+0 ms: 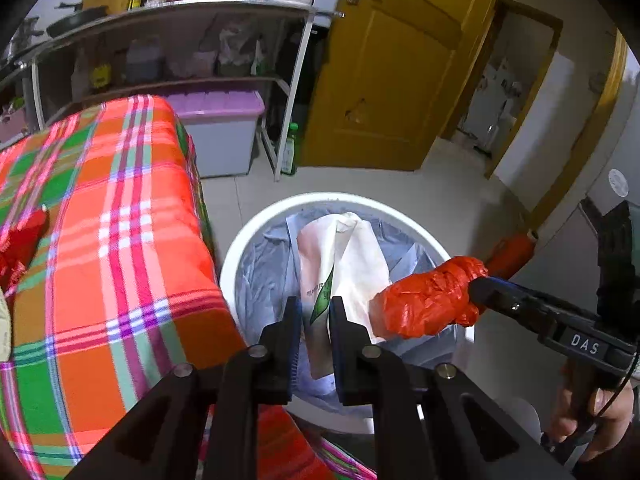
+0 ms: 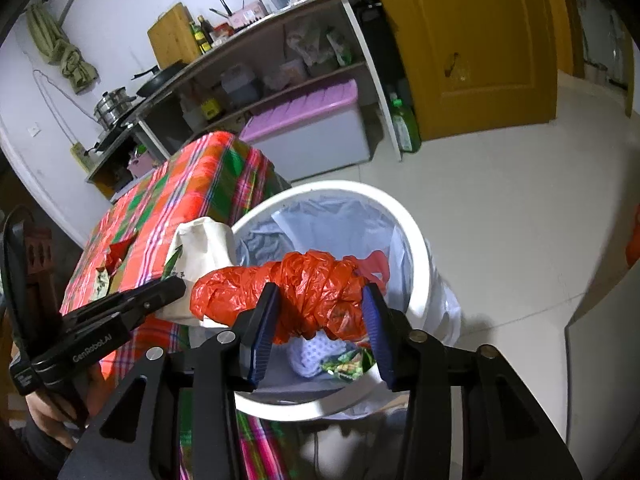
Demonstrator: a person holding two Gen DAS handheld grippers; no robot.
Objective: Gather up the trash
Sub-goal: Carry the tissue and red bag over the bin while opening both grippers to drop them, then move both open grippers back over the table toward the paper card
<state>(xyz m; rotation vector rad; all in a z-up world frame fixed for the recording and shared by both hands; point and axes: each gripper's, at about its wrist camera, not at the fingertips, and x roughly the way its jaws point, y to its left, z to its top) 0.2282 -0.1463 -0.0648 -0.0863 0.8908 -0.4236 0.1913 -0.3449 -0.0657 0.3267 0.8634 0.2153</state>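
Observation:
A white trash bin (image 1: 256, 236) lined with a pale blue bag stands on the floor beside the table. My left gripper (image 1: 315, 312) is shut on a white paper bag with green print (image 1: 352, 256), held over the bin. My right gripper (image 2: 320, 300) is shut on a crumpled red plastic bag (image 2: 308, 292), held above the bin's rim (image 2: 404, 216); it shows at the right in the left wrist view (image 1: 428, 300). The white paper bag (image 2: 204, 244) and left gripper (image 2: 176, 284) show at the left in the right wrist view. A green wrapper (image 2: 344, 366) and white trash lie inside the bin.
A table with an orange plaid cloth (image 1: 112, 216) stands left of the bin, with red wrappers (image 1: 20, 240) on it. A shelf rack (image 1: 172, 40) with a purple-lidded box (image 1: 224, 136), a green bottle (image 1: 290, 148) and a yellow door (image 1: 400, 64) stand behind.

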